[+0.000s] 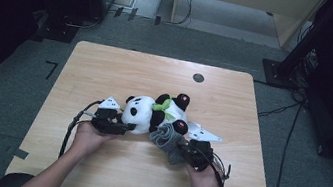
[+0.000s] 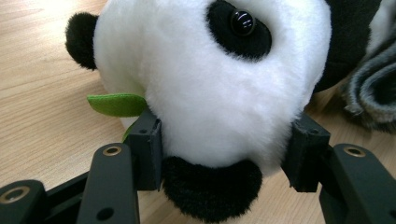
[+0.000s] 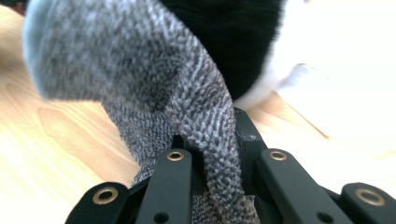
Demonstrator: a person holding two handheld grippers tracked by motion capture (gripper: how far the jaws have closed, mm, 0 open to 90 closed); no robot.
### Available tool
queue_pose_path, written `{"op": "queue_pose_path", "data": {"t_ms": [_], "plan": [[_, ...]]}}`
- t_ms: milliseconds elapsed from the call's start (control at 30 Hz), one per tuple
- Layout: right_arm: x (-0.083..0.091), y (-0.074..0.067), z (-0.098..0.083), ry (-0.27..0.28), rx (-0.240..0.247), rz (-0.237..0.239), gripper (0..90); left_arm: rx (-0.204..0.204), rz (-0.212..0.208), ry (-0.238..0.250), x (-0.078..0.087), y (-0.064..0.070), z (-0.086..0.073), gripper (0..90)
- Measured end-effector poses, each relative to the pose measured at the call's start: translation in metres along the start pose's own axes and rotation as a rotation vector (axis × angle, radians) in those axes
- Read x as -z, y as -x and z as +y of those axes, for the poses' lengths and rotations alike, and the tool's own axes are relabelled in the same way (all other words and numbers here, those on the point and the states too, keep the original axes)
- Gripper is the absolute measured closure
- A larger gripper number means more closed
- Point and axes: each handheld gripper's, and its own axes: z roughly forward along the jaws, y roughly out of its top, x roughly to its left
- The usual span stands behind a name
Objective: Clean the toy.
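We are working mid-counter (image 1: pixel 107 69), bare wood lying all round. Left gripper (image 2: pixel 224 144) is clasping the panda (image 2: pixel 219 79); right gripper (image 3: pixel 219 158) is pinching the sock (image 3: pixel 154 79), whose knit shows close up.

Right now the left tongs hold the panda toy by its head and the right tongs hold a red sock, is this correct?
Not quite: the sock is grey, not red, as the right gripper view shows. The rest stands: the right tongs are shut on it, and the left tongs hold the panda toy by its head.
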Motion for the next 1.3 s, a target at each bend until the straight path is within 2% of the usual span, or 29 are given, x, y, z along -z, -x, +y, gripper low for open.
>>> {"op": "queue_pose_path", "data": {"t_ms": [333,600,833,1033,1300], "plan": [[0.012,0.022,0.000,0.026,-0.080,-0.069,80.7,-0.008,0.002,0.000,0.000,0.000,-0.001,42.1],[0.020,0.034,0.002,0.049,-0.140,-0.090,80.7,-0.014,0.007,-0.001,0.000,0.001,-0.001,41.9],[0.027,0.046,0.012,0.070,-0.172,-0.099,80.7,-0.019,0.010,-0.003,0.000,0.001,-0.001,41.8],[0.036,0.051,0.028,0.082,-0.162,-0.116,80.7,-0.019,0.011,-0.003,0.000,0.002,-0.001,41.8],[0.054,0.050,0.064,0.124,-0.121,-0.092,80.7,-0.023,0.013,0.000,0.000,0.002,-0.001,41.7]]}}
